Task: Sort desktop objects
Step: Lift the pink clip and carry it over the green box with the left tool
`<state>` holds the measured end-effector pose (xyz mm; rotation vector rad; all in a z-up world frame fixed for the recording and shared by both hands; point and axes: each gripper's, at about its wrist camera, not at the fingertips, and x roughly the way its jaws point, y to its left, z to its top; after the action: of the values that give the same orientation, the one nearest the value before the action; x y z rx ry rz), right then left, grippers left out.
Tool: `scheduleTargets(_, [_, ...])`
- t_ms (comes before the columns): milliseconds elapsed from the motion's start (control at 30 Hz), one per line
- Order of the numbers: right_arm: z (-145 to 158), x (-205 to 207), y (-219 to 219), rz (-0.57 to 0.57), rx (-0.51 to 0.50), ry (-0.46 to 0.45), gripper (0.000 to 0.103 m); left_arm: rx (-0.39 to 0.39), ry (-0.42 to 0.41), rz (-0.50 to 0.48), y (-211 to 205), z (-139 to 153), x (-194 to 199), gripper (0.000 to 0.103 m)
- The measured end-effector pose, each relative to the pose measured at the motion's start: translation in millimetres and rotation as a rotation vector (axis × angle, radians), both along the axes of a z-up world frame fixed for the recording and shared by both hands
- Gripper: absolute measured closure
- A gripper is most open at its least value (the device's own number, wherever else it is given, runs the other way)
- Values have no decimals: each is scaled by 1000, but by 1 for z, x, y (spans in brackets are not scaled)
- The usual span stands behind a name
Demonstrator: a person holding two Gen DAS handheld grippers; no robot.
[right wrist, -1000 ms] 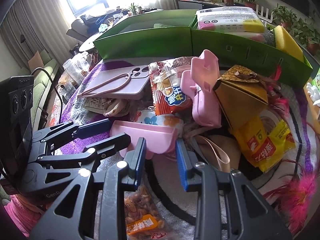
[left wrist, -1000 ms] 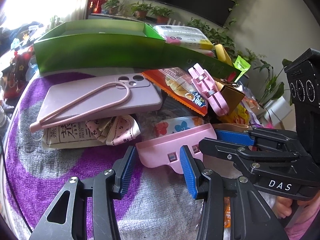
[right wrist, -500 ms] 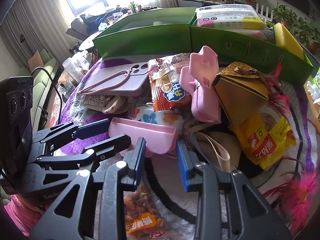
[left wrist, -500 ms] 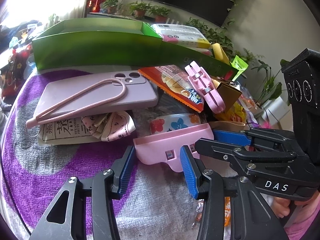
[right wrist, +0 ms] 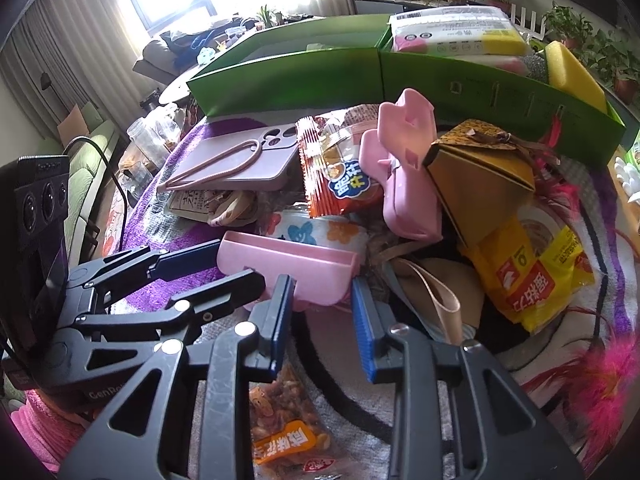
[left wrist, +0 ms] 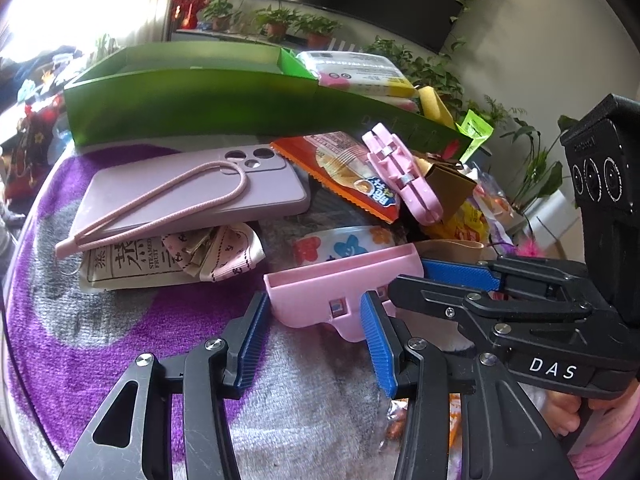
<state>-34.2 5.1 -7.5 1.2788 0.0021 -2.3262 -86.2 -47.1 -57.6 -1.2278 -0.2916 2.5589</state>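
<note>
The left gripper has its blue ribbed fingers spread apart, and the pink holder sits at their tips. One tip is at the holder's left end and the other is in front of its wall. If the pads really press on it, I cannot tell.

The right gripper comes to the same holder from the other end. Its fingers stand narrower and have just drawn a little closer, with the right part of the holder between the tips. Here too a firm pinch cannot be confirmed.

The holder is a long, shallow trough of pale pink plastic. It has rounded ends, a small tab under its front wall and a little square window in this wall. It lies on the purple and grey fleece surface.

Just beyond the fingers is a tape roll with printed flowers. Farther out lie a lilac phone with a pink strap and an orange snack packet, and farthest stands a green box. Under the right fingers lies a packet of nuts.
</note>
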Motion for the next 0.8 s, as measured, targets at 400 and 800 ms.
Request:
scheduleTargets(400, [22,13,1,9,-32,52,72,-16,52,18,-2,22,10,57])
scheduleTargets(800, [54,8,-10,33,-56,112,72,-45,114,45,-12,51,5,57])
